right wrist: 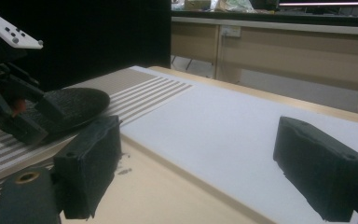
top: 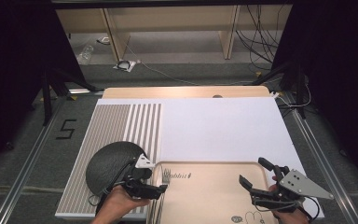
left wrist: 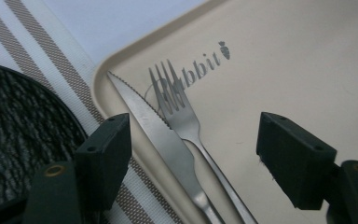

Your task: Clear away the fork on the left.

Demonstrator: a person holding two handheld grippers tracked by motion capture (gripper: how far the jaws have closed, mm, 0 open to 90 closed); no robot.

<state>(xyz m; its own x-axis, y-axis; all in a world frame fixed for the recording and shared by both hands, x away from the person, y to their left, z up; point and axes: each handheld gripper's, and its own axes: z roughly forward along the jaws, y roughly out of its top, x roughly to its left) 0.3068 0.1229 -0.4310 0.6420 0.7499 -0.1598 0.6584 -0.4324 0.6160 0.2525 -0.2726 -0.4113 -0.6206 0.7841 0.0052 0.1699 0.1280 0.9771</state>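
Item: a steel fork (left wrist: 182,110) and a serrated knife (left wrist: 161,135), which lay side by side and touching along their handles at the left end of a beige tray (top: 214,193), tines and blade tip pointing toward the tray's far rim; in the high view the fork (top: 166,176) sat low and left of centre, just inside the tray's left rim, with the knife too faint there to make out. The tines overlapped the start of grey printed lettering ending in a small carrot mark (left wrist: 224,50). In the left gripper view the knife and fork ran down the middle of the frame between the two black jaws. Left gripper (top: 161,190): held at the lower left of the high view by a hand (top: 119,205), jaws spread wide to either side of the cutlery, gripping nothing. Right gripper (top: 255,175): at the lower right of the high view over the tray's right end, jaws likewise wide apart and empty, a grey three-cornered plate (top: 305,184) on top. Left of the tray stood a dark, textured round bowl (top: 113,165), resting on a placemat with brown and white stripes (top: 121,123). Both tray and placemat lay on a white board (top: 223,126) covering a pale wooden table (top: 182,92). Beyond, in the upper frame, were grey carpet, loose cables (top: 256,37) and wooden furniture legs.
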